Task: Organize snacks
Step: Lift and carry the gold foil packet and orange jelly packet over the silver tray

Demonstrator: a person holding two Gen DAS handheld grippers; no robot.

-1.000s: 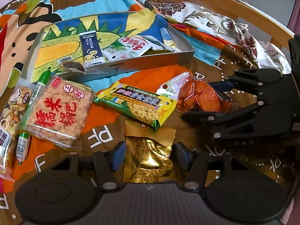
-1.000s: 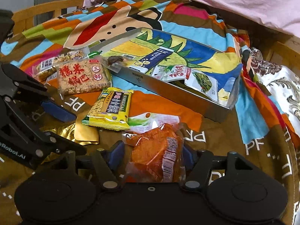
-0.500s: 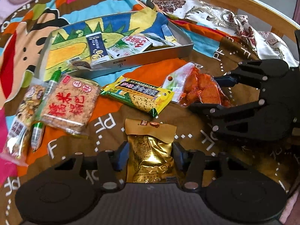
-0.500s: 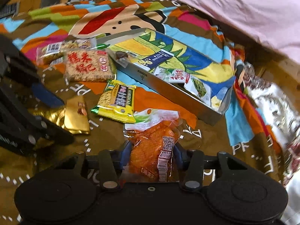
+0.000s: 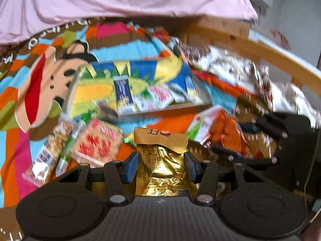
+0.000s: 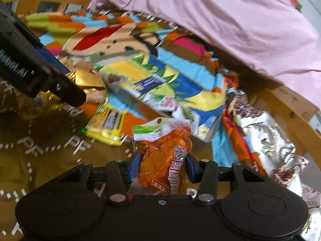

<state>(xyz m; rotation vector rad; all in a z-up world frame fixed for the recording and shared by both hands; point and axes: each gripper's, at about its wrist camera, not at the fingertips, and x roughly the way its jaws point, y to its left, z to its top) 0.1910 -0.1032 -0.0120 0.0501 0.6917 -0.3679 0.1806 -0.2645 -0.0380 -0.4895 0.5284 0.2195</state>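
My left gripper [image 5: 161, 167] is shut on a gold foil snack packet [image 5: 163, 166], lifted off the patterned blanket. My right gripper [image 6: 162, 167] is shut on an orange snack pouch [image 6: 162, 160] with a white and green top, also raised. The shallow tray [image 5: 196, 105] with a dinosaur picture lies beyond, holding a blue sachet [image 5: 123, 92] and a red-and-white packet [image 5: 160, 94]. On the blanket remain a rice cracker pack [image 5: 96, 142], a nut bar [image 5: 47, 154], a green tube [image 5: 67, 152] and a yellow-green seaweed packet [image 6: 105, 123]. The right gripper shows at the right edge of the left wrist view.
A pink quilt [image 6: 230, 20] is heaped behind the tray. A curved wooden bed rail [image 5: 280, 60] runs along the right, with a floral cushion [image 6: 266, 138] beside it. The colourful cartoon blanket [image 5: 40, 84] covers the bed under everything.
Both grippers closed on their packets and rose, tilting upward: the gold packet and orange pouch left the blanket. The pink quilt came into view above.
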